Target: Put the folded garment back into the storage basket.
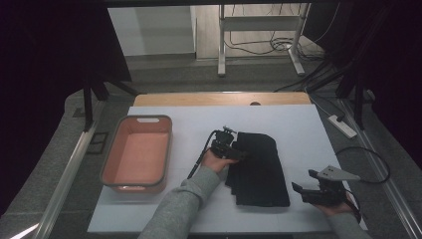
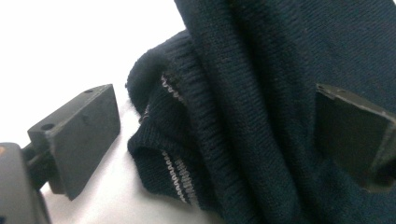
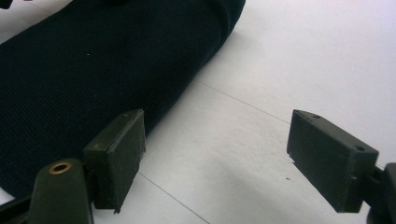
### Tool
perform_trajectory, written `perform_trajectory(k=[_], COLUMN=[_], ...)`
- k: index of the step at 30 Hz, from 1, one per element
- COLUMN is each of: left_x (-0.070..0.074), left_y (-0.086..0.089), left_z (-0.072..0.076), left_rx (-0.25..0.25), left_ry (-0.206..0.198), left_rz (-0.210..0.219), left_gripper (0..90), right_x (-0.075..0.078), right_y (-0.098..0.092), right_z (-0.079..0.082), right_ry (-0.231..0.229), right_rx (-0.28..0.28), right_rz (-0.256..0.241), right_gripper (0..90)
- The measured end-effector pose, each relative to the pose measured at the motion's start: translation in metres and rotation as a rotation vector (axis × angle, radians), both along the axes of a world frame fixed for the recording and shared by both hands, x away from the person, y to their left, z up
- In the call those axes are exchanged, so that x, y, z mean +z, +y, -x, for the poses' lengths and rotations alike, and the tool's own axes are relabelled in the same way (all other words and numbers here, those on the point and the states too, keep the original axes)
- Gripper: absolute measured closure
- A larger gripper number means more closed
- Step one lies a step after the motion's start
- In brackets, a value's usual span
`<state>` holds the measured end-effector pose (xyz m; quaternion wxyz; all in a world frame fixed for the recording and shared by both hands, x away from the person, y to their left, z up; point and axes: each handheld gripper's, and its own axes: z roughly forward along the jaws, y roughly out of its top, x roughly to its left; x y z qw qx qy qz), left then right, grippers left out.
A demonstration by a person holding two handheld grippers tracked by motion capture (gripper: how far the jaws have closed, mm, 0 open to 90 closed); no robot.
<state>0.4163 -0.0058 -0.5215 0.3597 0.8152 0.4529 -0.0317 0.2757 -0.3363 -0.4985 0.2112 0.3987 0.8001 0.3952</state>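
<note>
High view, left gripper (image 1: 238, 149) spread at dark sweater (image 1: 261, 172), right gripper (image 1: 303, 180) apart

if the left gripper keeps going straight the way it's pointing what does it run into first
Most likely the folded dark knit garment. The left gripper has its jaws open, already straddling the garment's bunched ribbed edge, so the fabric lies directly ahead. How near it lies is hard to judge.

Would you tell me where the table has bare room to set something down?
Free: the white strip between the orange bin and the left gripper, and the far edge beyond the dark sweater. Crowded: between sweater and right gripper.
</note>
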Motion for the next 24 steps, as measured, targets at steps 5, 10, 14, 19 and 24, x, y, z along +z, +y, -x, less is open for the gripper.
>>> perform_trajectory(k=[5,10,14,19,24], left_x=[-0.0029,-0.0027,-0.0019,-0.0014,0.0025], left_y=[-0.0017,-0.0047,-0.0066,-0.0043,-0.0049], left_z=[-0.002,-0.0012,0.0006,0.0009,0.0042], left_rx=[-0.009,-0.031,-0.047,-0.099,-0.126], left_ry=[0.008,0.0,-0.014,0.004,-0.04], left_rz=[0.005,0.008,0.001,0.049,0.033], left_gripper=[1.4,6.0,13.5,34.6,45.3], right_x=[0.0,-0.0003,-0.0001,0.0,0.0001], right_y=[0.0,0.0002,0.0002,0.0002,0.0002], right_z=[0.0,-0.0003,-0.0002,-0.0004,-0.0002], right_ry=[0.0,0.0,0.0,0.0,0.0], right_rx=[0.0,0.0,-0.001,-0.004,-0.007], right_rz=[0.0,0.001,0.001,0.002,0.003], right_gripper=[20.4,20.5,20.6,20.7,20.9])
